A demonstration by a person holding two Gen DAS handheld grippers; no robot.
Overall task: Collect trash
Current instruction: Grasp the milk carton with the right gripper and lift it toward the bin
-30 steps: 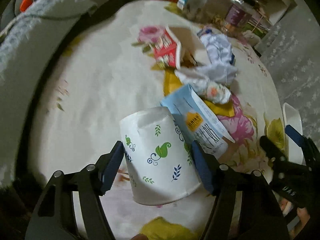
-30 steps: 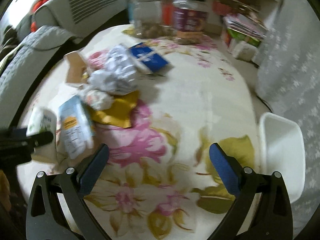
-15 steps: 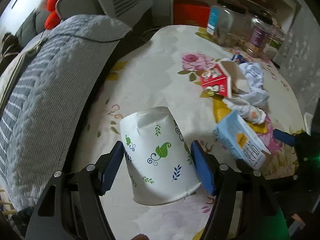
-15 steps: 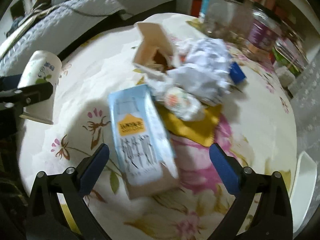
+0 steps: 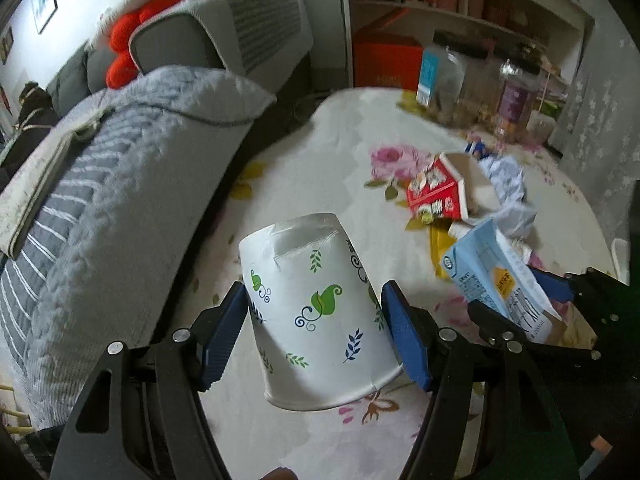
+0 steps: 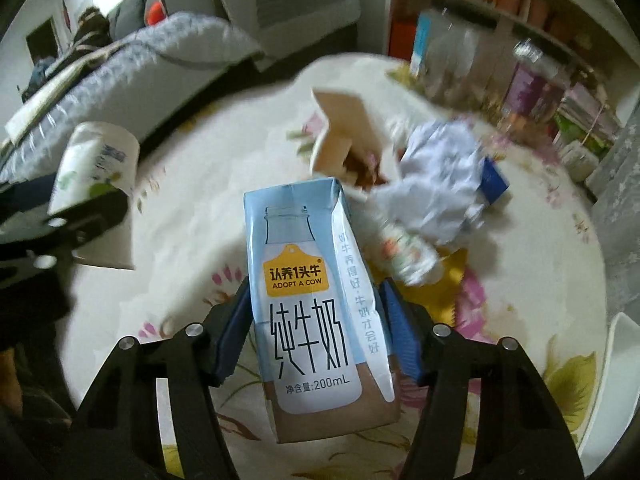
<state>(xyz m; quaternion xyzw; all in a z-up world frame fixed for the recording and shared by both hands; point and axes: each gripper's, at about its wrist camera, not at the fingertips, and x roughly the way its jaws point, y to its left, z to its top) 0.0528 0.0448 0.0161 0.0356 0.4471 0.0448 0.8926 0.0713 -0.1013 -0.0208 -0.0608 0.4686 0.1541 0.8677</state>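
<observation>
My left gripper [image 5: 316, 320] is shut on an upturned white paper cup [image 5: 316, 312] with leaf prints, held above the floral tablecloth. My right gripper [image 6: 314, 320] is shut on a light blue milk carton [image 6: 312, 300]; the carton also shows in the left wrist view [image 5: 492, 280]. The cup also shows in the right wrist view [image 6: 96, 184] at the left. More trash lies on the table: a red snack box [image 5: 438, 194], crumpled white paper [image 6: 440, 184], a yellow wrapper [image 6: 432, 292], a small blue packet [image 6: 494, 184].
A round table with floral cloth [image 5: 320, 152] holds jars [image 5: 516, 100] at the far edge. A grey sofa with blanket [image 5: 120, 160] stands at the left. A white bin's rim [image 6: 620, 364] shows at the right. Shelves [image 5: 460, 12] stand behind.
My right gripper moved left over the milk carton and closed on it. My left gripper kept the cup and lifted and tilted upward, so the sofa and shelves came into view.
</observation>
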